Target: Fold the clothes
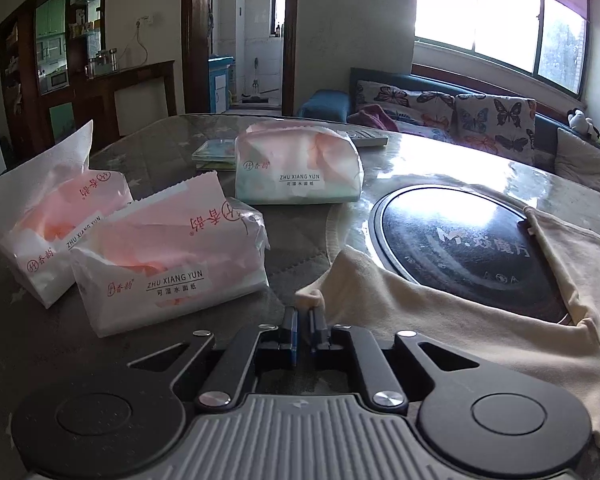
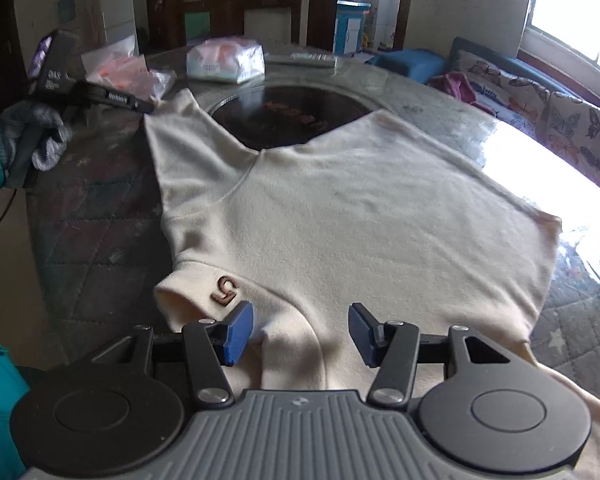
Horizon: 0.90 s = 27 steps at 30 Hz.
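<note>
A cream sweater (image 2: 340, 216) lies spread flat on the table, its collar with a brown logo patch (image 2: 225, 295) near my right gripper. My right gripper (image 2: 300, 334) is open, its blue pads just above the cloth below the collar. My left gripper (image 1: 304, 318) is shut on the cuff end of the sweater's sleeve (image 1: 440, 312). From the right wrist view the left gripper (image 2: 140, 105) shows at the far left, at the sleeve tip.
Three tissue packs (image 1: 172, 264) (image 1: 52, 224) (image 1: 298, 170) stand on the quilted table cover (image 1: 292, 240). A round black induction plate (image 1: 468, 248) is set in the table, partly under the sweater. A remote (image 2: 304, 59) lies at the far edge. A sofa (image 1: 480, 116) stands behind.
</note>
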Motion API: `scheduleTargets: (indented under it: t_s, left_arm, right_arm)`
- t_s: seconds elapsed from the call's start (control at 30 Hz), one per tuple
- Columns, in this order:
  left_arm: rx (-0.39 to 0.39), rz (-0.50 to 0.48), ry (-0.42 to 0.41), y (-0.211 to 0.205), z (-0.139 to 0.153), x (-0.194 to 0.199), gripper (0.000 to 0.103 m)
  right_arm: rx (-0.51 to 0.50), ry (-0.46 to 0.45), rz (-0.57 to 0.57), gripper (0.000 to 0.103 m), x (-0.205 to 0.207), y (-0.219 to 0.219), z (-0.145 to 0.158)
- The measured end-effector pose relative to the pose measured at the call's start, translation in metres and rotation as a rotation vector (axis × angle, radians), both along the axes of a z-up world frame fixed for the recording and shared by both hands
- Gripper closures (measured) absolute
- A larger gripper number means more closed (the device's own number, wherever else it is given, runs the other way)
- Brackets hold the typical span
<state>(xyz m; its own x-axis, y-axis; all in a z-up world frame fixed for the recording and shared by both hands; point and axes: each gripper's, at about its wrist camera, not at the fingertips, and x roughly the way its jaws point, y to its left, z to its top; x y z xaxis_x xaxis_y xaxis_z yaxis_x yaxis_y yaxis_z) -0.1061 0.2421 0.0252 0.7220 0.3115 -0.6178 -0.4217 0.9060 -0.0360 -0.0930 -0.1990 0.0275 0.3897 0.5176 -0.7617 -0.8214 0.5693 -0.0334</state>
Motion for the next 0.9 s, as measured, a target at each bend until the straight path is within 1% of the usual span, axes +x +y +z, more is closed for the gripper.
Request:
scheduleTargets:
  t_s: [0.17, 0.27, 0.33, 0.4, 0.47, 0.57, 0.63, 0.73, 0.77, 0.9]
  left_arm:
    - [0.019, -0.003, -0.029, -0.009, 0.017, -0.01, 0.093]
    - [-0.007, -0.057, -0.053, -0.024, 0.03, -0.011, 0.093]
    - [-0.015, -0.127, -0.064, -0.044, 0.038, -0.008, 0.093]
    - [-0.02, -0.209, -0.073, -0.069, 0.043, -0.003, 0.093]
    - [-0.044, -0.295, -0.079, -0.094, 0.045, 0.005, 0.093]
    - [-0.103, -0.424, -0.081, -0.134, 0.044, 0.019, 0.093]
    - [-0.142, -0.515, -0.069, -0.164, 0.041, 0.031, 0.093]
    - [-0.149, -0.624, -0.051, -0.204, 0.035, 0.043, 0.093]
    - [-0.152, -0.658, -0.043, -0.216, 0.032, 0.047, 0.093]
    - [-0.143, -0.765, 0.003, -0.253, 0.018, 0.054, 0.093]
  right_arm:
    - [0.04, 0.011, -0.032, 0.05, -0.005, -0.021, 0.009]
    - [0.033, 0.048, -0.029, 0.05, -0.009, -0.025, -0.001]
    - [0.042, 0.055, -0.042, 0.05, -0.012, -0.029, -0.002]
    - [0.086, 0.058, -0.095, 0.05, -0.013, -0.043, 0.001]
    - [0.13, 0.055, -0.154, 0.05, -0.012, -0.058, 0.005]
    - [0.156, 0.035, -0.264, 0.05, -0.004, -0.086, 0.007]
    - [0.152, 0.016, -0.335, 0.05, 0.002, -0.103, 0.005]
    - [0.181, 0.05, -0.445, 0.05, 0.014, -0.133, -0.001]
    - [0.189, 0.055, -0.465, 0.05, 0.016, -0.14, -0.002]
    - [0.154, 0.027, -0.527, 0.051, 0.018, -0.157, -0.01]
